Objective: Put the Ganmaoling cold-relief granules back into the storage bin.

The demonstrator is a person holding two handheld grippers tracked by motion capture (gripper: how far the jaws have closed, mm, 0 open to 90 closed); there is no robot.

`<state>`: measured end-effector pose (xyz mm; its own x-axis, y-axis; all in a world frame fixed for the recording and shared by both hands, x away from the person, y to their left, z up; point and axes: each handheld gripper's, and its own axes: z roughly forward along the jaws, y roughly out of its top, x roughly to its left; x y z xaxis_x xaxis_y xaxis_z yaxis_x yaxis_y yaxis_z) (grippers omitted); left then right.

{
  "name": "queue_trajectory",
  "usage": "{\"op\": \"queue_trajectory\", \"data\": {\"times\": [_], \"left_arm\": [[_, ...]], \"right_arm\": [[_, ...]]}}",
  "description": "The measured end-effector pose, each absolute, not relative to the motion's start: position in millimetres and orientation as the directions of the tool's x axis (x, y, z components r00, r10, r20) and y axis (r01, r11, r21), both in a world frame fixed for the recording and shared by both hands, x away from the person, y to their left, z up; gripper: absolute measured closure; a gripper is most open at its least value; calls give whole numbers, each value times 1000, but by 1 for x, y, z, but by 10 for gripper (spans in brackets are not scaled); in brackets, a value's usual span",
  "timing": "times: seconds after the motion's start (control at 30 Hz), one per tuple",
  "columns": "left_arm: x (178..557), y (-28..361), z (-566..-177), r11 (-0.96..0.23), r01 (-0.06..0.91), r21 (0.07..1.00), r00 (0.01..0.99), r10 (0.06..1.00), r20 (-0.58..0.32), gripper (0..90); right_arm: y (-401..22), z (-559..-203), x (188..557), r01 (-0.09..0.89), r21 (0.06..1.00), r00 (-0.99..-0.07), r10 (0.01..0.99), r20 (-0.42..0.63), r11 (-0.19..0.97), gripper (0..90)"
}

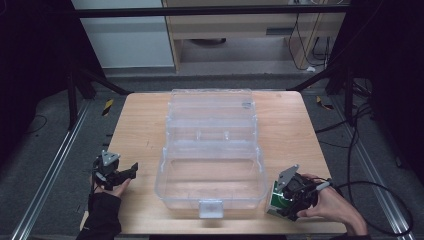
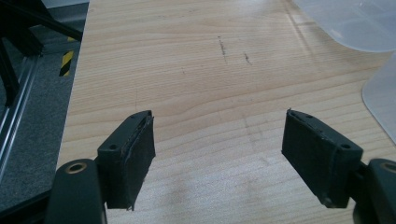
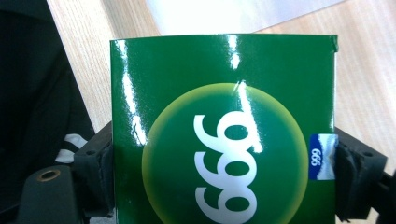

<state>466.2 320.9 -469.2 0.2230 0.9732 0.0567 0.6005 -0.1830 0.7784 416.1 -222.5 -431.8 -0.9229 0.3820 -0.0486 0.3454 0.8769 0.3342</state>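
Your green box (image 3: 224, 135) is glossy, with a yellow-rimmed circle, white digits that read "666" or "999" depending on orientation, and a small blue label on one edge. It sits at the near right corner of the wooden table (image 1: 140, 130), just right of the clear plastic case (image 1: 211, 150), which lies open mid-table. Your right gripper (image 1: 282, 200) is clamped on the box's sides. Your left gripper (image 2: 219, 154) is near the table's left edge, jaws wide apart, holding nothing.

Wooden table (image 1: 145, 130) on grey floor (image 1: 45, 165). Metal rail (image 1: 50, 175) at left. Pale cabinet (image 1: 125, 40) and cables (image 1: 310, 50) far behind.
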Motion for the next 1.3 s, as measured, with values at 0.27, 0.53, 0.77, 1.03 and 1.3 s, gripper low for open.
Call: {"op": "queue_trajectory", "data": {"times": [0.27, 0.53, 0.77, 1.03, 1.3], "left_arm": [[466, 321, -469, -184, 601, 778, 224, 973, 57, 250], [466, 320, -469, -186, 602, 777, 226, 973, 58, 252], [466, 320, -470, -187, 604, 774, 226, 972, 58, 252], [467, 321, -470, -187, 606, 773, 227, 972, 57, 251], [467, 321, -470, -186, 605, 774, 227, 972, 57, 252]], "right_arm": [[-228, -401, 412, 315, 382, -925, 372, -84, 869, 163], [-232, -360, 408, 279, 449, -919, 372, -131, 849, 162], [-222, -325, 410, 231, 458, -920, 346, -183, 858, 162], [-199, -301, 413, 164, 462, -933, 290, -215, 872, 162], [-177, -296, 424, 118, 456, -947, 239, -216, 882, 161]]}}
